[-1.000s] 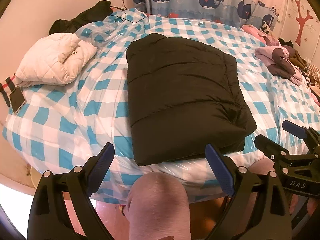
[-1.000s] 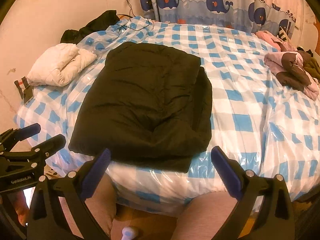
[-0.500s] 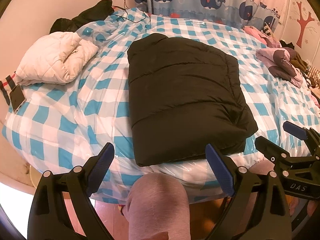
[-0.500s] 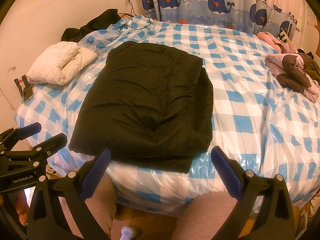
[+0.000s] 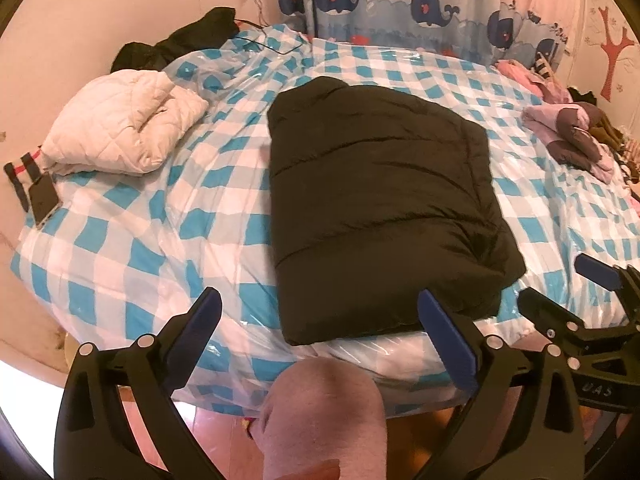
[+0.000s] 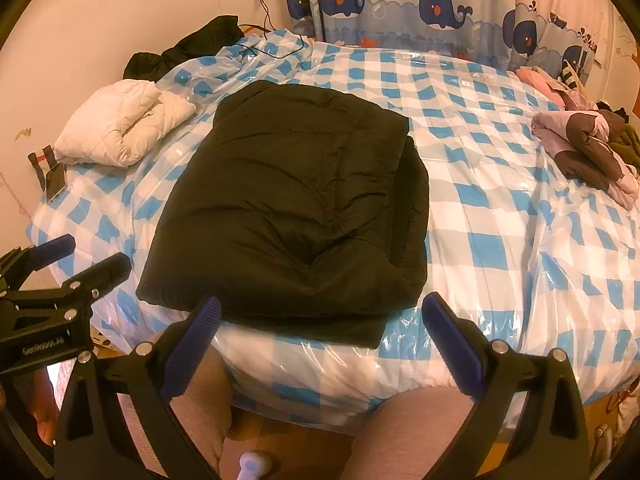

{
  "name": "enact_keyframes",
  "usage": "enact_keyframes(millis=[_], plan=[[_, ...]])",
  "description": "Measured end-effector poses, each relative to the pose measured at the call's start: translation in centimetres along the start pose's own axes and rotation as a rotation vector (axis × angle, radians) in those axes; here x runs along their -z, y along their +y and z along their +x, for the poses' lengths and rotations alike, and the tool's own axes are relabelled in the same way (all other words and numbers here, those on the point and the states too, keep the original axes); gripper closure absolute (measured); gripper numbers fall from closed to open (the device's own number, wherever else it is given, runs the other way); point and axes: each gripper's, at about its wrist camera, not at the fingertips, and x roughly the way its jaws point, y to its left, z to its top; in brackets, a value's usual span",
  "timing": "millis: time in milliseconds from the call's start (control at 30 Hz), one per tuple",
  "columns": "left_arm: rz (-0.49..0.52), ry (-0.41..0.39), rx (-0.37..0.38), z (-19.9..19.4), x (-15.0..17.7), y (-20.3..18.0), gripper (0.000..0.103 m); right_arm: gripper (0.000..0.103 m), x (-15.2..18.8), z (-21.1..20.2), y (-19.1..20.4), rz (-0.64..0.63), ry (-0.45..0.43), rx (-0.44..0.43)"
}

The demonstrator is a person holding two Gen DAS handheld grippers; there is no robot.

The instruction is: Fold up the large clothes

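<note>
While the folded black puffer jacket (image 5: 380, 208) lies at twelve o'clock on the blue-checked plastic-covered bed (image 5: 132, 256), the left gripper (image 5: 320, 332), jaws just widened, and right gripper (image 6: 320, 328) are held wide and empty.

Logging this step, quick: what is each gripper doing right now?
Left gripper: open, jaws just widened, holding nothing.
Right gripper: open, holding nothing.

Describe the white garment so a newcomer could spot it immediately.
Start at the bed with its blue-and-white checked cover under clear plastic. A folded black padded jacket lies in the middle; look toward the wall beyond its left side. There sits the white quilted jacket, the only pale, diamond-stitched bundle.
</note>
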Motion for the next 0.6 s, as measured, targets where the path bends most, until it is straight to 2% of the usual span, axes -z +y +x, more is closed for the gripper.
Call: enact_keyframes(millis=[167,367,600], plan=[[0.003,0.002,-0.039,0.3,-0.1,0.0,0.008,0.006,0.0,0.0,0.0,0.002,0.001,-0.004],[-0.033,0.015,-0.011,0.5,-0.1,0.2,0.008,0.006,-0.1,0.3,-0.3,-0.001,0.009,-0.009],[-0.030,0.014,-0.015,0.6,-0.1,0.1,0.008,0.006,0.0,0.9,-0.9,0.002,0.013,-0.017]])
